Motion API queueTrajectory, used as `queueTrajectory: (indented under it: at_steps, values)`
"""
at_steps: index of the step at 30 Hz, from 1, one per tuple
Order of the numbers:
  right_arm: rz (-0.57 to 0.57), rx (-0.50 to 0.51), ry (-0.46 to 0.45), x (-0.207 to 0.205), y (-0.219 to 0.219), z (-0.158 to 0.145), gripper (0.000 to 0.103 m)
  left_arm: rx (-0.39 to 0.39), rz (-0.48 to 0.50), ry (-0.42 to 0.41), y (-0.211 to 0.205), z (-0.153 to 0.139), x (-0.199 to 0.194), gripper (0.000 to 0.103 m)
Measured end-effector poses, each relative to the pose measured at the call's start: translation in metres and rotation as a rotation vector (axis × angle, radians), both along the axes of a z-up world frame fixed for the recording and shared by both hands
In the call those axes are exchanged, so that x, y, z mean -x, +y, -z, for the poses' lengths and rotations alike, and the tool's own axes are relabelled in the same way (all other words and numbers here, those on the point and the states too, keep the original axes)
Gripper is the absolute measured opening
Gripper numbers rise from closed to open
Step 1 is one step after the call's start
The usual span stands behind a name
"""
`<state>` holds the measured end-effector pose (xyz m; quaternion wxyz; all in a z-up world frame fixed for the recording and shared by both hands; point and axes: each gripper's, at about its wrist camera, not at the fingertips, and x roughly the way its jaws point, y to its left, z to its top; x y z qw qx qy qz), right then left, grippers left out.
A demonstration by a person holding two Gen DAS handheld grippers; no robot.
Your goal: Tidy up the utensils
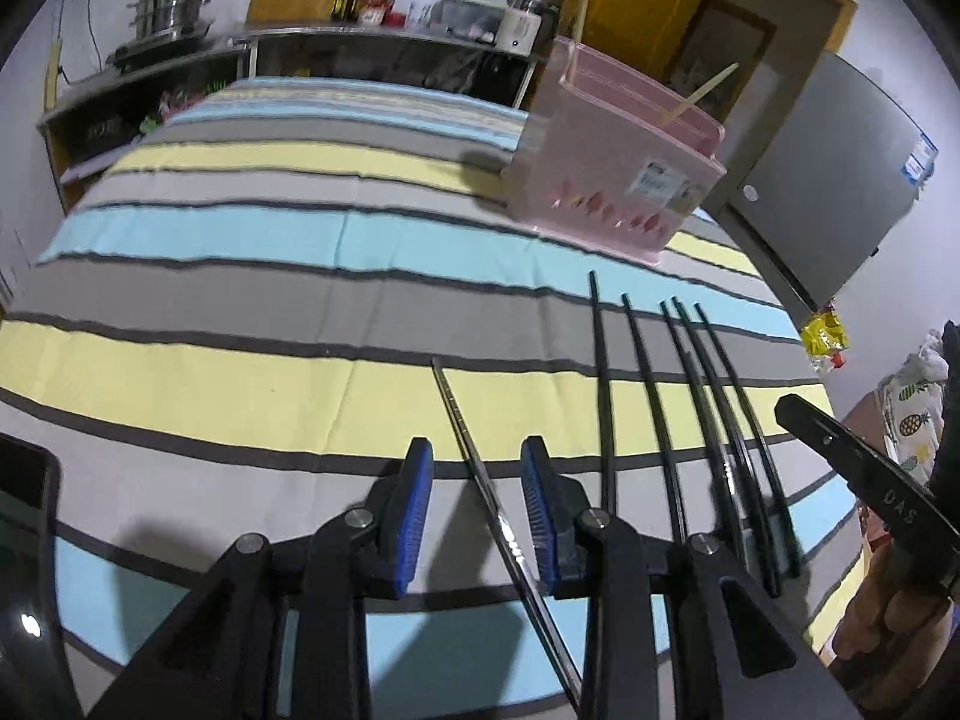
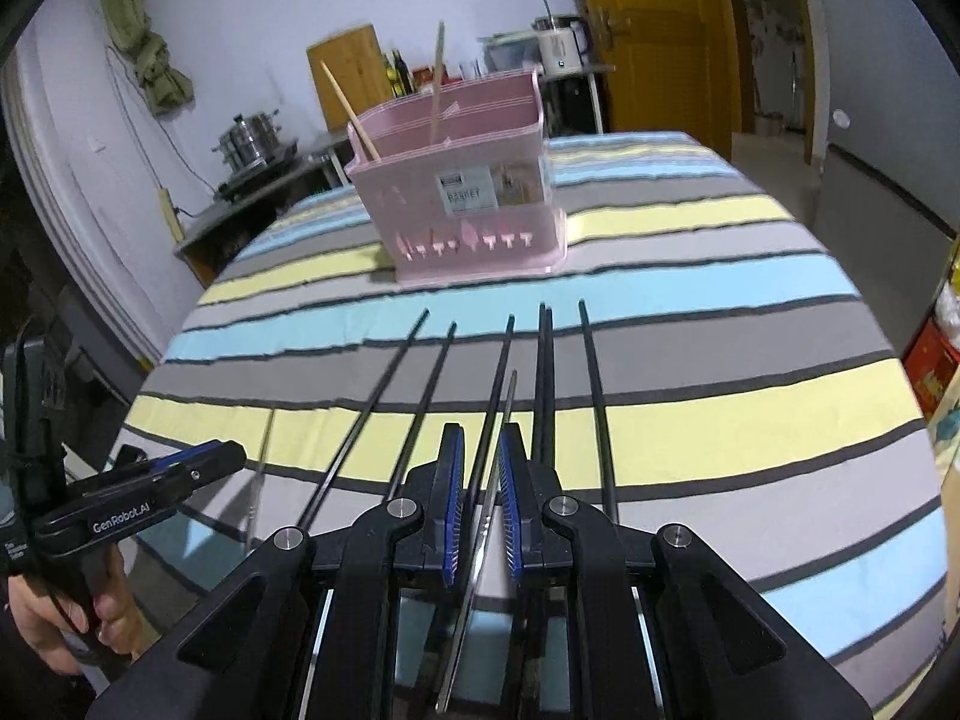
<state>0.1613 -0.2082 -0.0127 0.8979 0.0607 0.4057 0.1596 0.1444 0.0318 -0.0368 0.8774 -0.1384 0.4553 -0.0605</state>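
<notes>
A pink utensil basket (image 1: 612, 180) (image 2: 462, 198) stands on the striped tablecloth and holds two wooden chopsticks (image 2: 437, 81). Several black chopsticks (image 1: 690, 420) (image 2: 546, 384) lie side by side in front of it. My left gripper (image 1: 477, 456) is open, its blue pads on either side of a silver metal chopstick (image 1: 480, 480) lying on the cloth. My right gripper (image 2: 480, 444) has its pads narrowly apart around a silver metal chopstick (image 2: 501, 438); I cannot tell whether they pinch it. Another silver chopstick (image 2: 259, 474) lies near the left gripper (image 2: 198, 465).
The striped tablecloth (image 1: 270, 300) (image 2: 720, 360) covers the table. A steel counter with a pot (image 1: 171, 6) and a kettle (image 1: 522, 24) runs behind. A grey fridge (image 1: 840, 180) and yellow door (image 2: 654, 30) stand to the right. A dark phone-like object (image 1: 24, 540) sits at the near left edge.
</notes>
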Motion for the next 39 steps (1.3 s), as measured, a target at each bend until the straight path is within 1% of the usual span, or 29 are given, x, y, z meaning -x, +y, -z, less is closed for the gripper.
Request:
queueTrajectory:
  at_steps: [4,6,9,12,14,19,25,28,31,34,37,39]
  values:
    - [0.002,0.024,0.034,-0.014,0.007,0.010,0.012,0.010,-0.002,0.024,0.001,0.008,-0.007,0.032]
    - [0.008,0.036,0.053,-0.023,0.010,0.015,0.012,0.006,0.000,0.022,0.000,0.010,-0.009,0.032]
    - [0.014,0.050,0.071,-0.031,0.012,0.021,0.012,-0.009,0.007,0.023,-0.002,0.010,-0.015,0.032]
    - [0.021,0.060,0.090,-0.038,0.014,0.026,0.011,-0.036,0.011,0.025,-0.006,0.011,-0.020,0.028]
    - [0.024,0.067,0.097,-0.042,0.016,0.027,0.011,-0.048,0.009,0.027,-0.006,0.011,-0.022,0.024]
    - [0.029,0.083,0.106,-0.052,0.020,0.027,0.010,-0.079,0.014,0.039,-0.008,0.011,-0.030,0.019]
    - [0.030,0.105,0.123,-0.061,0.025,0.028,0.008,-0.123,0.031,0.052,-0.012,0.011,-0.033,0.018]
    - [0.045,0.095,0.148,-0.065,0.020,0.029,0.006,-0.119,0.035,0.054,-0.011,0.010,-0.033,0.018]
    - [0.044,0.080,0.159,-0.064,0.018,0.031,0.006,-0.111,0.033,0.054,-0.010,0.011,-0.032,0.017]
    - [0.033,0.116,0.156,-0.063,0.024,0.031,0.006,-0.143,0.034,0.054,-0.015,0.011,-0.032,0.017]
    - [0.023,0.136,0.160,-0.065,0.027,0.031,0.006,-0.193,0.051,0.050,-0.022,0.010,-0.032,0.017]
    - [0.016,0.145,0.161,-0.067,0.029,0.031,0.006,-0.211,0.059,0.050,-0.025,0.010,-0.033,0.017]
